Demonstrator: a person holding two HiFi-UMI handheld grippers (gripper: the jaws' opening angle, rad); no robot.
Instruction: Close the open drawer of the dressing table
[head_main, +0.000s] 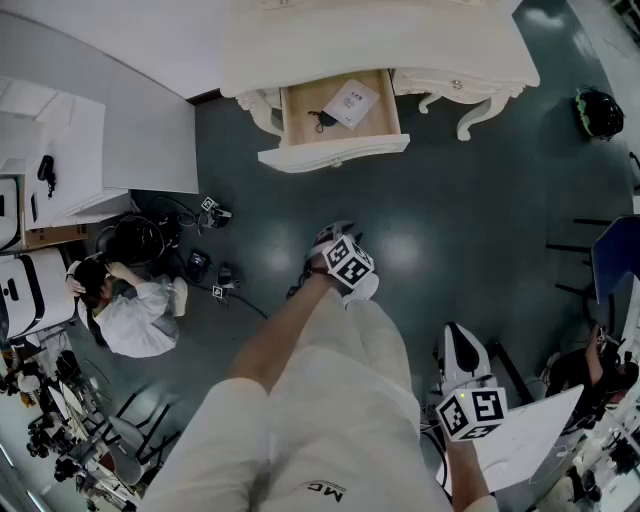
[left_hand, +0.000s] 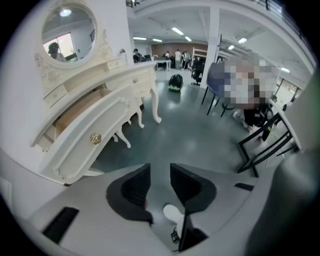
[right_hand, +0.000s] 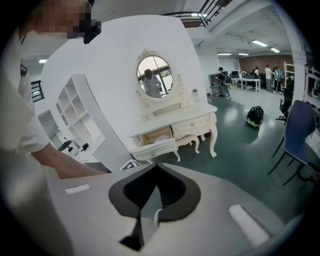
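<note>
Cream carved wooden dressing table (head_main: 470, 60) stood well ahead; its pale wood-lined drawer (head_main: 340, 125) hung pulled out at table's front edge. L gripper (left_hand: 159, 172): jaws apart, nothing btwn. R gripper (right_hand: 156, 170): jaws together, empty.

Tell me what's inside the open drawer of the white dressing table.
On the pale wooden drawer floor lie a white printed card and a small black object, too small to identify. Anything further back is hidden under the white dressing table top.
</note>
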